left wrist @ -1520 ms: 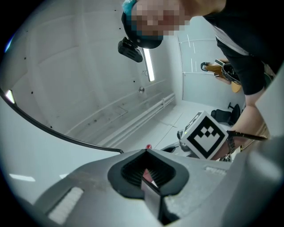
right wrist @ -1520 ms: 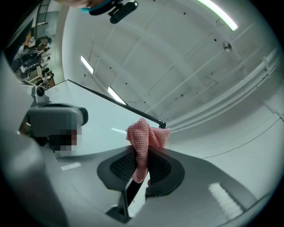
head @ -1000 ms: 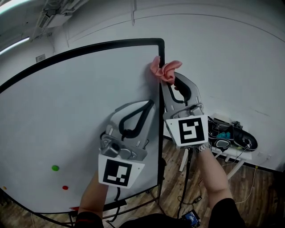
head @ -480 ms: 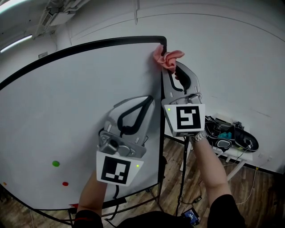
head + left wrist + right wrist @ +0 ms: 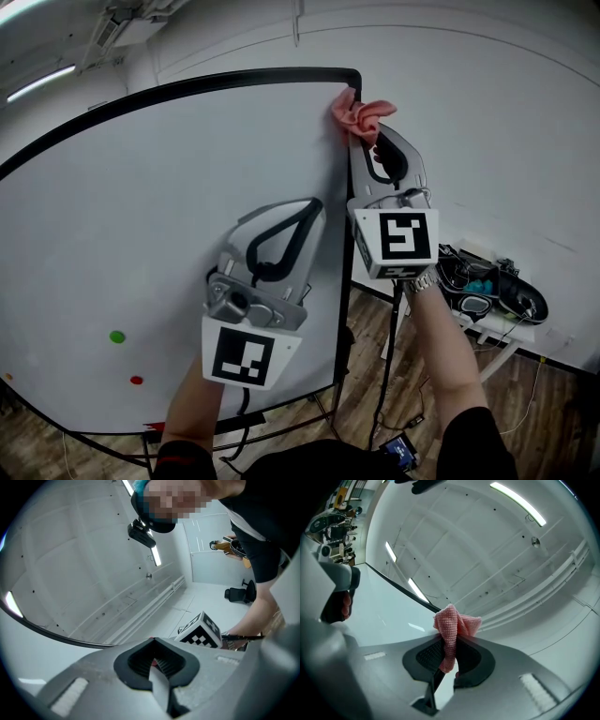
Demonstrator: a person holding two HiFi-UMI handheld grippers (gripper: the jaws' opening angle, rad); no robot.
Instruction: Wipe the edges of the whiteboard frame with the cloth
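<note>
1. Since a second ago the right tongs (image 5: 368,136) have slid up the board's right side, so the pink cloth (image 5: 360,112) now sits right at the top right corner of the whiteboard frame (image 5: 319,74). The left tongs (image 5: 311,211) have barely shifted
2. Right tongs are clamped on the cloth. The right gripper view shows it pinched between the pads with a bunch poking out the front, touching the black edge
3. Left tongs are closed together with nothing obvious in them, parked lower down in front of the board near its right edge
4. Progress, my guess: the upper stretch of the right edge looks covered and the corner is being done now. The long top edge is next in line, and the left side and bottom look like they're still to do. Can't judge from here how clean any of it is
5. Headcount: one whiteboard, one cloth, two tongs
6. Also one green dot (image 5: 116,336) and one red dot (image 5: 137,381) on the board, maybe more at the edges, too small to tell
7. One small worktop (image 5: 469,323) off to the right with some clutter on it
</note>
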